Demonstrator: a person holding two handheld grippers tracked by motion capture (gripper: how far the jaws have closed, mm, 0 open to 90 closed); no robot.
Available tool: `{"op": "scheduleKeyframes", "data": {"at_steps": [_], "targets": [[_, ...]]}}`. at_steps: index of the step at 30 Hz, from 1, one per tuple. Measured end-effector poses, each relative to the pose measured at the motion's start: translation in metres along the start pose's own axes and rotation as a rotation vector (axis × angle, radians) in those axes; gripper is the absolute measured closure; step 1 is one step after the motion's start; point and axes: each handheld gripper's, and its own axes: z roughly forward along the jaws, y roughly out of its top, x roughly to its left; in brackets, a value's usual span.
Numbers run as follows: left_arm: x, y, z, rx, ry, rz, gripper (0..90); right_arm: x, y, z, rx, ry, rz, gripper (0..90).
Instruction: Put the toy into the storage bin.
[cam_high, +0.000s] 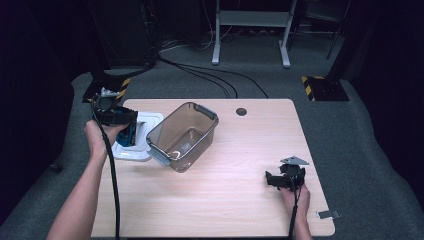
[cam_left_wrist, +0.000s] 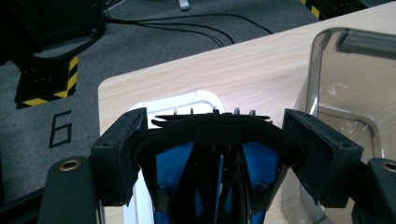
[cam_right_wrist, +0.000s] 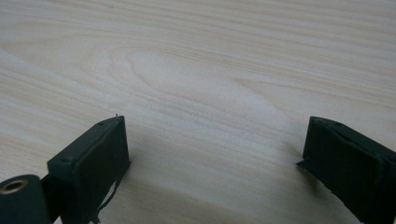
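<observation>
A: My right gripper (cam_high: 274, 181) sits low near the table's (cam_high: 240, 200) front right, jaws wide apart, nothing between them.

B: And the left?

A: My left gripper (cam_left_wrist: 219, 140) is clamped on a black-and-blue object (cam_left_wrist: 215, 158), up over the white lid (cam_high: 150, 120), just beside the clear bin (cam_high: 200, 117).

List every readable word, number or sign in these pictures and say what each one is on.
"6": black numeral on the grey carpet floor, left of the light wooden table.
Yellow-and-black hazard stripes edge a black stand base; no words.
No lettering can be made out on the clear plastic bin, the white lid or the black-and-blue object.
</observation>
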Motion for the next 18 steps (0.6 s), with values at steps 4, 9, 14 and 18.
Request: {"op": "scheduleKeyframes", "data": {"at_steps": [4, 9, 14, 18], "targets": [[-0.003, 0.01, 0.0, -0.021, 0.005, 0.009, 25.2, 0.0, 0.0, 0.0, 0.0, 0.0, 0.0, 5.9], [-0.006, 0.023, -0.001, -0.045, 0.001, 0.026, 25.2, 0.0, 0.0, 0.0, 0.0, 0.0, 0.0, 5.9], [-0.014, 0.035, 0.0, -0.065, 0.0, 0.039, 25.2, 0.0, 0.0, 0.0, 0.0, 0.0, 0.0, 5.9], [-0.022, 0.044, 0.002, -0.085, -0.007, 0.05, 25.2, 0.0, 0.0, 0.0, 0.0, 0.0, 0.0, 5.9]]}}
